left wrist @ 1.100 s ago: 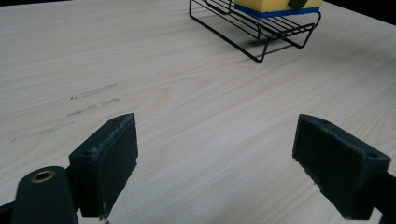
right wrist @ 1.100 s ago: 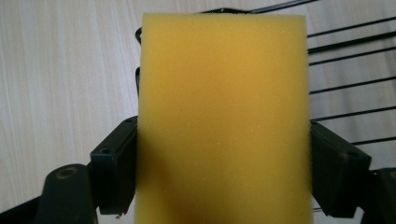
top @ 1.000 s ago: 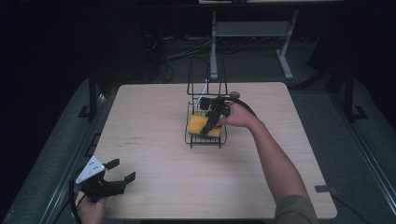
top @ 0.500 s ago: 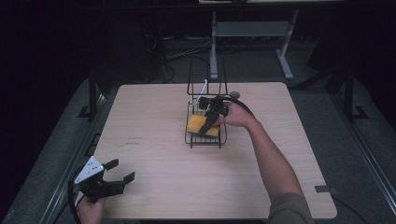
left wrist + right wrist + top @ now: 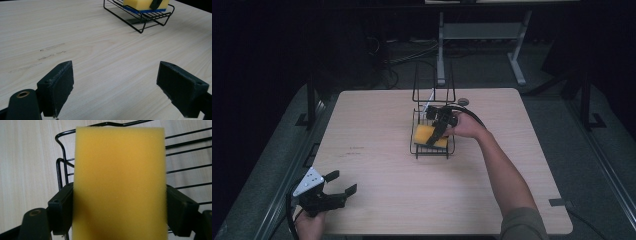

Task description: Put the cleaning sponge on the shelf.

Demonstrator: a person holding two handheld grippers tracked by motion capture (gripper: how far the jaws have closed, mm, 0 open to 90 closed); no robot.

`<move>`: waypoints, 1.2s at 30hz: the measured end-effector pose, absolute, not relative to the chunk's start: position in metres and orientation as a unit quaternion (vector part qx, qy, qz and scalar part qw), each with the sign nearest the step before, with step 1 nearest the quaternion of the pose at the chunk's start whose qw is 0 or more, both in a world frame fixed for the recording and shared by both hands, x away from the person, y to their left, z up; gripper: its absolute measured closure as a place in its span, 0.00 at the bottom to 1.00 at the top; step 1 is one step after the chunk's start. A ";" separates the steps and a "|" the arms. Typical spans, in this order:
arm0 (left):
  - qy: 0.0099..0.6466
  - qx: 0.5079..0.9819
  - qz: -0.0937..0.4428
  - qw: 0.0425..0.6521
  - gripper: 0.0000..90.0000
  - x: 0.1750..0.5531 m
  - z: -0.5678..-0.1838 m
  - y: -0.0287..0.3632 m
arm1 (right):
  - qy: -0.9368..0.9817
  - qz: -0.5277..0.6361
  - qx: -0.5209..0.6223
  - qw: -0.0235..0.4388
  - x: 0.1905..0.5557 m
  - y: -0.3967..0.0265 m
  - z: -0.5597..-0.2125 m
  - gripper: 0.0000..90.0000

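1. The right gripper (image 5: 438, 131) clamps its black fingers (image 5: 60, 207) on a porous yellow sponge (image 5: 120, 182).
2. The rectangular sponge sits inside a black wire rack (image 5: 431, 150).
3. The left gripper (image 5: 332, 192) hovers with fingers spread over the pale wood-grain worktop (image 5: 377, 165).

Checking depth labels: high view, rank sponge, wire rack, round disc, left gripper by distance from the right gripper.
1. Sponge: between the right gripper jaws.
2. Wire rack: under and around the sponge.
3. Round disc: table's far edge.
4. Left gripper: near-left corner.
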State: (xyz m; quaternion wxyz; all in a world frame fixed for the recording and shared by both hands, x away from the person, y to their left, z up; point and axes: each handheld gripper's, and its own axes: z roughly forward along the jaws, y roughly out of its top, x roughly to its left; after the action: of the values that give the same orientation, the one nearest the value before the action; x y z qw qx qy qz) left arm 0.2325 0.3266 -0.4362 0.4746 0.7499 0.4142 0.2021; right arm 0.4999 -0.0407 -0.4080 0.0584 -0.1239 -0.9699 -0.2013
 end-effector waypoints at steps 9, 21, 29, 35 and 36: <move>0.413 0.750 0.202 0.475 0.15 0.232 -0.436 0.328 | -0.967 -0.211 -0.132 0.051 0.498 -0.042 -0.404 0.18; 0.414 0.750 0.204 0.474 0.15 0.229 -0.436 0.329 | -0.960 -0.237 -0.141 0.051 0.496 -0.048 -0.392 0.18; 0.416 0.750 0.205 0.472 0.15 0.228 -0.436 0.329 | -0.958 -0.246 -0.143 0.045 0.494 -0.051 -0.389 0.18; 0.415 0.751 0.204 0.472 0.15 0.228 -0.436 0.329 | -0.952 -0.264 -0.148 0.037 0.491 -0.057 -0.392 0.18; 0.414 0.751 0.204 0.472 0.15 0.229 -0.436 0.329 | -0.953 -0.263 -0.148 0.038 0.491 -0.058 -0.391 0.18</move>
State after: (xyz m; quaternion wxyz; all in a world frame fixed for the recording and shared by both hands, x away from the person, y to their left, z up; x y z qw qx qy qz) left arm 0.2286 0.3290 -0.4365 0.4718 0.7509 0.4144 0.2043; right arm 0.4906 -0.0583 -0.3914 0.0382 -0.1478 -0.9526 -0.2630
